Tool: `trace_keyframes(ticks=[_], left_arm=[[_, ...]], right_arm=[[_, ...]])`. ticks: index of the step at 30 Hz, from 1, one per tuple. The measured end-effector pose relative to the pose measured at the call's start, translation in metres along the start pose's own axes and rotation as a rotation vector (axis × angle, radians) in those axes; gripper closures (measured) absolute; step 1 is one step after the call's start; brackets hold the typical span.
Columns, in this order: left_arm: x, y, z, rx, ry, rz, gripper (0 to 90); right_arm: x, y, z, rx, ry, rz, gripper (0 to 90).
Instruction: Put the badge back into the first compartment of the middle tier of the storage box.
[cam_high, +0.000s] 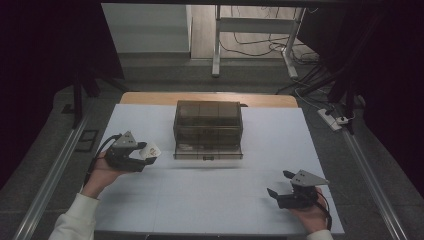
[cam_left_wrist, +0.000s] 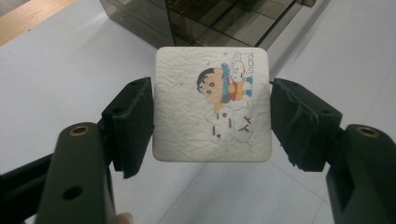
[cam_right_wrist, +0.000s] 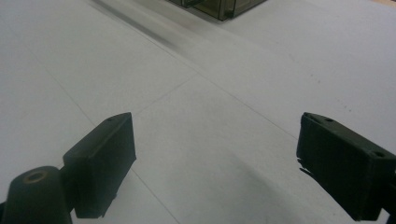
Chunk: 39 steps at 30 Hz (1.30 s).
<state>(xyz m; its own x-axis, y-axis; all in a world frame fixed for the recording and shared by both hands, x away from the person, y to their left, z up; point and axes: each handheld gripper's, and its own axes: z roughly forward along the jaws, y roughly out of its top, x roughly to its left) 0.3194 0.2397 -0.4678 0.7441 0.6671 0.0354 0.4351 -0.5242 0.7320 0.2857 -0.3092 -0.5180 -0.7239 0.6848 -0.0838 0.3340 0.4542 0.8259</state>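
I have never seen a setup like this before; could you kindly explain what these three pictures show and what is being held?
There is no robot here: a person holds a two-jaw tool in each hand at a white table. The high view looks down from above the person. The left tool is at its left, the right tool at its right. The other two pictures come from cameras riding on the tools, looking out between their black jaws. In the left gripper view, the jaws press on both sides of a square white pad printed with a cartoon child. In the right gripper view, the jaws stand wide apart with nothing between them. On the table stands a smoky see-through drawer box.
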Motion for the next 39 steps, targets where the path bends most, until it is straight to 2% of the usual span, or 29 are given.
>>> trace_keyframes(ticks=[6,13,39], left_arm=[[-0.003,0.005,0.002,-0.008,0.003,0.002,32.5],[-0.005,0.011,0.004,-0.031,0.004,-0.015,32.5],[-0.015,0.035,0.03,-0.021,-0.036,0.026,32.4]], right_arm=[[0.0,0.0,0.0,-0.003,-0.003,0.0,11.3],[0.0,0.0,0.0,-0.001,-0.003,-0.002,11.4],[0.0,0.0,0.0,0.001,-0.007,-0.002,11.4]])
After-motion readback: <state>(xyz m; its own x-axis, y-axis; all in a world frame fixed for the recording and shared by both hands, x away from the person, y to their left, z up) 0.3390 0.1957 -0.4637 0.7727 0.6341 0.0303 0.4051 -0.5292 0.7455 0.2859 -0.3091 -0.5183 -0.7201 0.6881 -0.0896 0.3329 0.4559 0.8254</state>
